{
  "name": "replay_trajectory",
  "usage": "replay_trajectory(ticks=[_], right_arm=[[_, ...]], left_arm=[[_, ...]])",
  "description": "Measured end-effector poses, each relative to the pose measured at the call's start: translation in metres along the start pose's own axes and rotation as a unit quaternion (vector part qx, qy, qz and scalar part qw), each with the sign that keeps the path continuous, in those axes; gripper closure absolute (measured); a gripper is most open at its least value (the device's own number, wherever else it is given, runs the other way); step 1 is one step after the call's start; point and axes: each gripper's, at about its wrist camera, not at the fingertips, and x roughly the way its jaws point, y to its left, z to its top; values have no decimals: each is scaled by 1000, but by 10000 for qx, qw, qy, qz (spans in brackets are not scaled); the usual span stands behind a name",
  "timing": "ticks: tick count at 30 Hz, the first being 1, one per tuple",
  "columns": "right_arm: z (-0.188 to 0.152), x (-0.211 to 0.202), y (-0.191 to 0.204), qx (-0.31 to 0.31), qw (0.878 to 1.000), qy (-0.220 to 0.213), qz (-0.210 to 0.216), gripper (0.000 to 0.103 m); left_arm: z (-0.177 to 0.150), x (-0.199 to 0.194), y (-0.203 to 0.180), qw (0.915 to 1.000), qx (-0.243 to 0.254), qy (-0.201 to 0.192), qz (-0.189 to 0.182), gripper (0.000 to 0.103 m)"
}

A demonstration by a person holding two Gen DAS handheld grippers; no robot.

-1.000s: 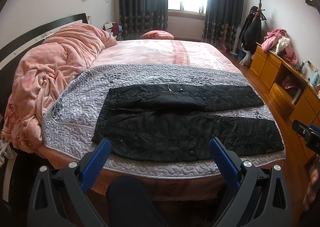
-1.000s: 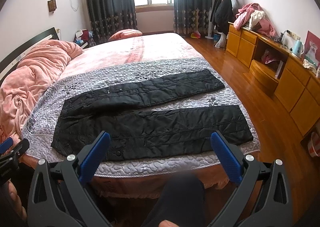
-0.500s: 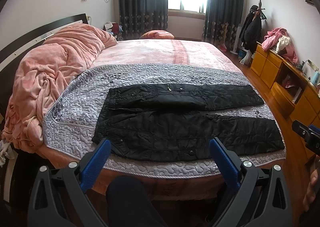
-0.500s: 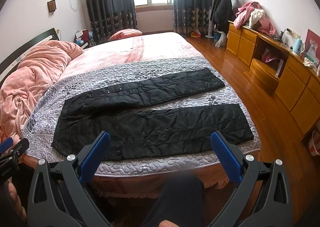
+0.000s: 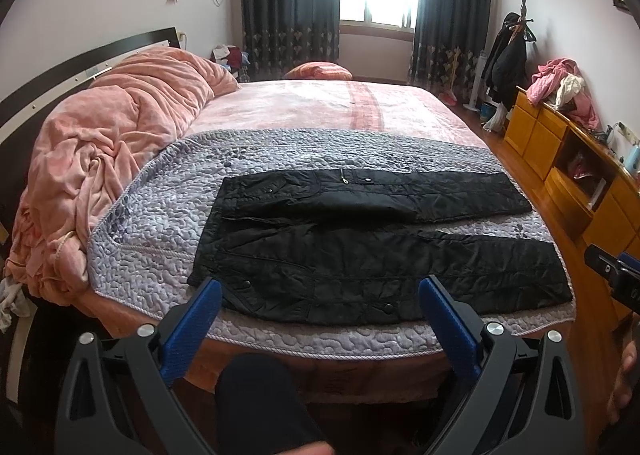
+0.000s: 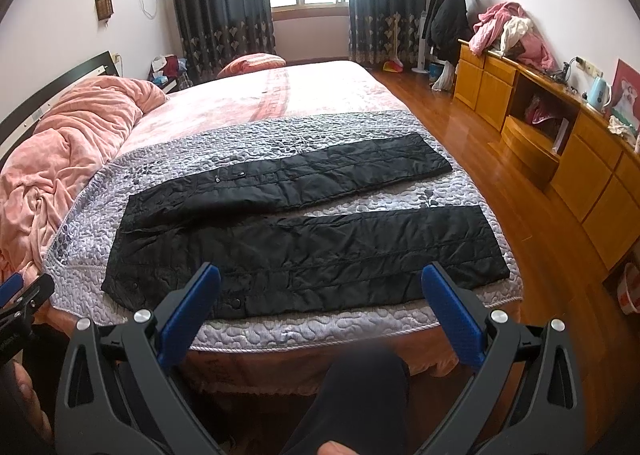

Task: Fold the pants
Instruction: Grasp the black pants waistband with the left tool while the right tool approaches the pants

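Pants (image 5: 380, 251), one pair, two legs spread

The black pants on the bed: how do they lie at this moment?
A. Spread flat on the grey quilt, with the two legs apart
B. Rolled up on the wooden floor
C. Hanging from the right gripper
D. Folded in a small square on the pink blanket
A: the black pants lie flat on the grey quilt, their two legs apart, and neither open gripper touches them.

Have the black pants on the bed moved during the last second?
No. In the left wrist view the black pants lie the same against the grey quilt, both legs flat. Both tongs, left and right, are open, short of them.
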Motion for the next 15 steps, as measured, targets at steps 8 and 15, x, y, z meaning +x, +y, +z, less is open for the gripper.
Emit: replay_trajectory(ticks=[8,15], right_arm=[[-3,58,-15,-8,9993,271,252,3],[-26,156,-78,1164,9778,1339,1112,3]], left_arm=[[-27,67,33,9990,14,428,-156,5],[-59,180,156,9812,-998,1619,-327,10]])
